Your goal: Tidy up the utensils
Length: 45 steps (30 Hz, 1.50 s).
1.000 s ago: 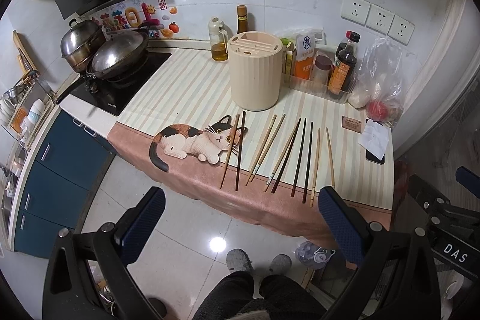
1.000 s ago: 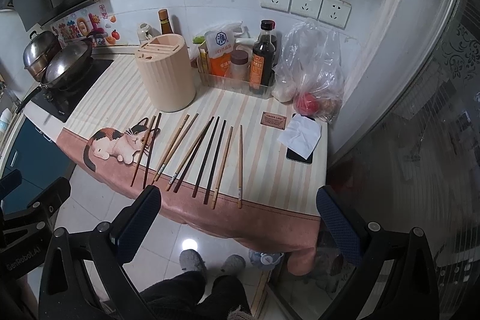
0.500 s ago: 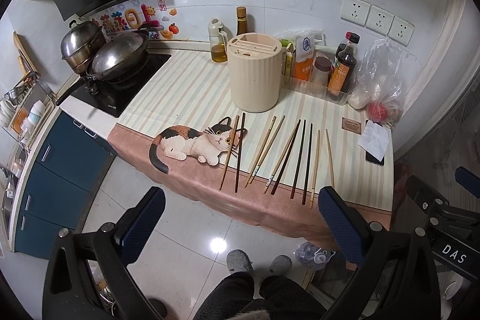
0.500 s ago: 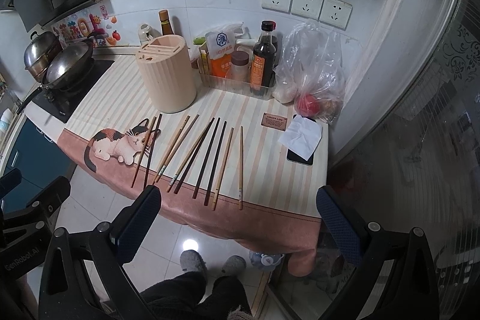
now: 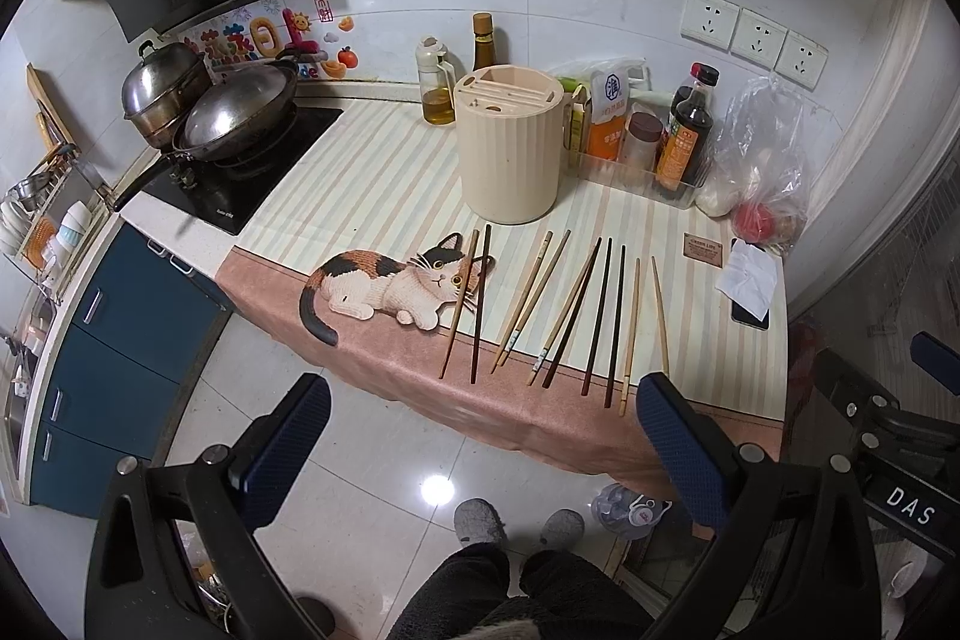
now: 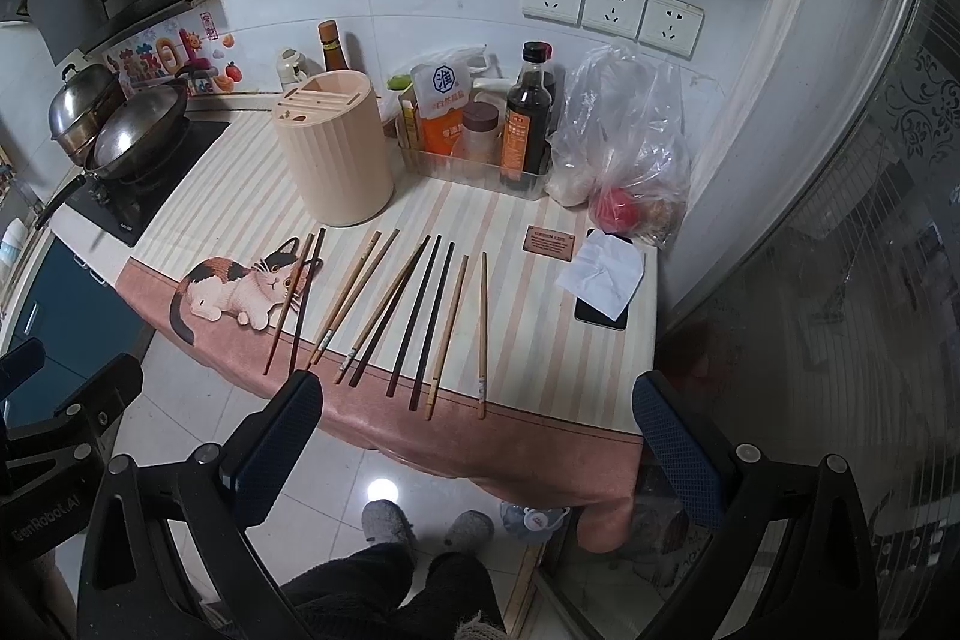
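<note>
Left wrist view: left gripper (image 5: 483, 409) hangs well off the counter, jaws spread wide, nothing between them. Right wrist view: right gripper (image 6: 477, 409) same, wide apart & empty, near the front edge of the tablecloth (image 6: 540, 340).

Change vs a sec ago: very little. Both cams sit a touch nearer the counter, esp. the right one, whose left finger tip now overlaps the near end of a dark stick in view; contact can't be told. No stick has shifted. My read: approach phase only, sorting not started.

Task things: chopsticks (image 5: 564, 310), ten approx, lie flat in a loose fan on the cloth, tips toward the cream holder (image 5: 510, 145) just behind them, near ends close to the counter edge. Leftmost pair crosses the cat print (image 5: 384, 289).

Materials/shapes:
- sticks: thin, long, tapered; some pale bamboo-look, some dark brown wood or lacquer. Likely slippery & prone to roll.
- holder: ribbed cylinder, matte plastic prob., slotted top.
- cloth: striped fabric, pink border draping over the edge; soft, could bunch under a pinch.
- gripper pads: dark blue, fine-textured.
- behind: glossy bottles, crinkly clear bag, steel wok on the hob at left.
</note>
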Motion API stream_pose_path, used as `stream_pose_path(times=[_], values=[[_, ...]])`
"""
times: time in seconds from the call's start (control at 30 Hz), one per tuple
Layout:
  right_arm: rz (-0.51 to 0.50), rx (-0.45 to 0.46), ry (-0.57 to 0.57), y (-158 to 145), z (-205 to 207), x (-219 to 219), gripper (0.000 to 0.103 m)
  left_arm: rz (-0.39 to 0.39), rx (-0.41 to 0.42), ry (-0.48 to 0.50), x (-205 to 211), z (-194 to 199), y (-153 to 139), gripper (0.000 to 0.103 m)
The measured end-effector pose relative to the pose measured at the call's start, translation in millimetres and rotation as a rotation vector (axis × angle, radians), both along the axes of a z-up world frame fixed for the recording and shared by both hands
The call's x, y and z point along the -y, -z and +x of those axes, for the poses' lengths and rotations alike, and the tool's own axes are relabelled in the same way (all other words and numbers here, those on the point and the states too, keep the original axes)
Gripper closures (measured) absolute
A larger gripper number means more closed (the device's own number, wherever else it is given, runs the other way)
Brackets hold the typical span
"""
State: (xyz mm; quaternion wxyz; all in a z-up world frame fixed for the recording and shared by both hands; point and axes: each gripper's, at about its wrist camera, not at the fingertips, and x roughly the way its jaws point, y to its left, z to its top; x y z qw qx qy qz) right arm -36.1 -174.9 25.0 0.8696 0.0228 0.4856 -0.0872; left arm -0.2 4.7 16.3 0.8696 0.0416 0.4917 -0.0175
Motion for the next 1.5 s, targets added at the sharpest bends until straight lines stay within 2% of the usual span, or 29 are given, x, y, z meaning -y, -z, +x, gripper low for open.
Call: stream_pose_path(times=[0.9, 1.1, 1.17, 1.3, 1.43, 1.47, 1.5], values=[[0.0, 0.013, -0.003, -8, -3, -3, 0.0, -0.006, 0.017, -0.017, -8, -9, -7, 0.0], [0.032, 0.021, -0.001, -11, 1, -2, 0.0, -0.005, 0.031, -0.029, -11, -9, -8, 0.0], [0.078, 0.033, 0.012, -4, 4, 5, 0.0, 0.003, 0.064, -0.032, -11, -3, -5, 0.0], [0.188, 0.037, 0.043, 17, 22, 23, 0.0, 0.066, 0.119, -0.041, -9, 18, 7, 0.0], [0.232, 0.002, 0.06, 50, 51, 37, 0.002, 0.11, 0.094, -0.066, -11, 56, 38, 0.0], [0.232, -0.007, 0.064, 59, 57, 38, 0.007, 0.121, 0.083, -0.072, -13, 64, 46, 0.0], [0.238, -0.021, 0.062, 70, 66, 41, 0.017, 0.134, 0.074, -0.079, -14, 72, 55, 0.0]])
